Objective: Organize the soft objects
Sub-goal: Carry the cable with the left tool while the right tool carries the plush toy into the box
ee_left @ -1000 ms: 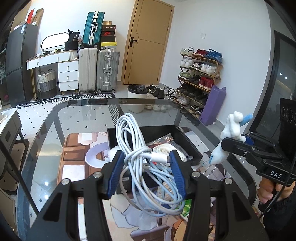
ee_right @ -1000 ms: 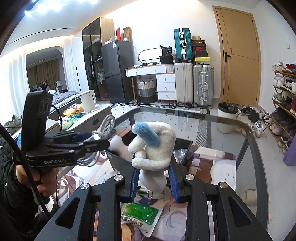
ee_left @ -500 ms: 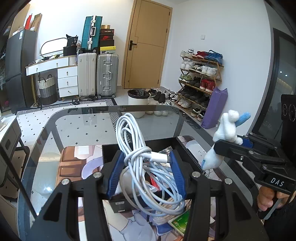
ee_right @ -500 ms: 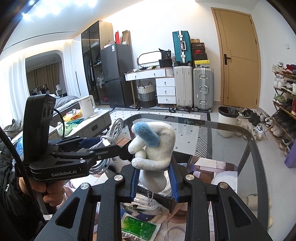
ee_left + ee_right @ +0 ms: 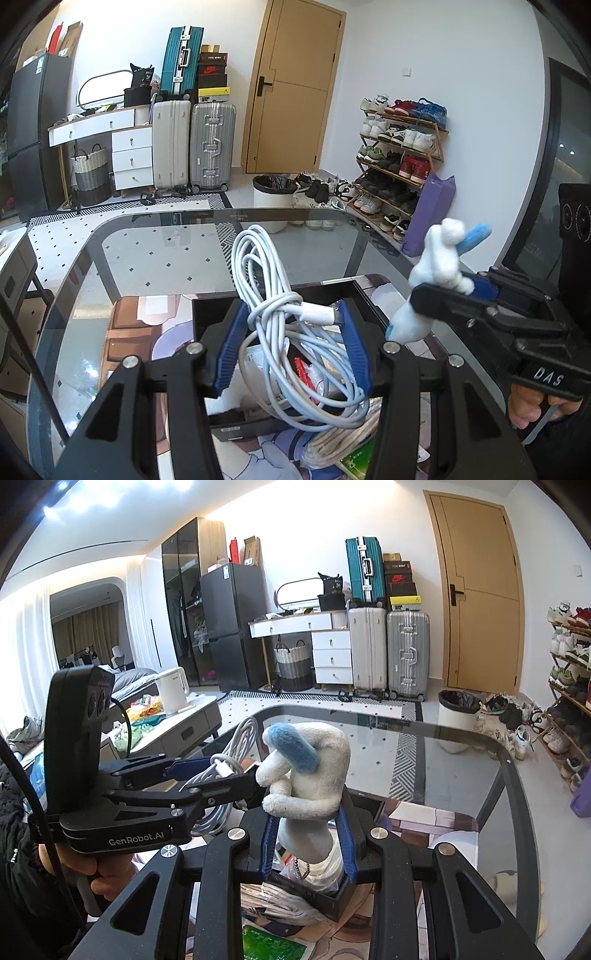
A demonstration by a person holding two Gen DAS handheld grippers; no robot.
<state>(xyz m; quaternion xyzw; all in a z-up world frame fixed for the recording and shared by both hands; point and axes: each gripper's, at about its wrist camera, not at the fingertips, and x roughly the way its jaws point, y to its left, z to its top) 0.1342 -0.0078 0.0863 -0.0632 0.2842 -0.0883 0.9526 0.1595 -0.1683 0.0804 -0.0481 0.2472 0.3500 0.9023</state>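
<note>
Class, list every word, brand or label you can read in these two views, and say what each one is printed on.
"DAS": on the right gripper, seen from the left wrist.
"GenRobot.AI": on the left gripper, seen from the right wrist.
Nike swoosh logo, no words: on a red shoebox atop the suitcases.
Too small or blurred to read: the black box's sticker, the green packet, the yellow shoebox.

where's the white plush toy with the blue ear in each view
Left wrist view: the plush toy is at the right edge, pinched in the right gripper, right of the cable bundle.
Right wrist view: the plush toy is at centre, upright between that gripper's own blue fingers, with the black box below it.
Shared landmark: the teal suitcase by the far wall.
</note>
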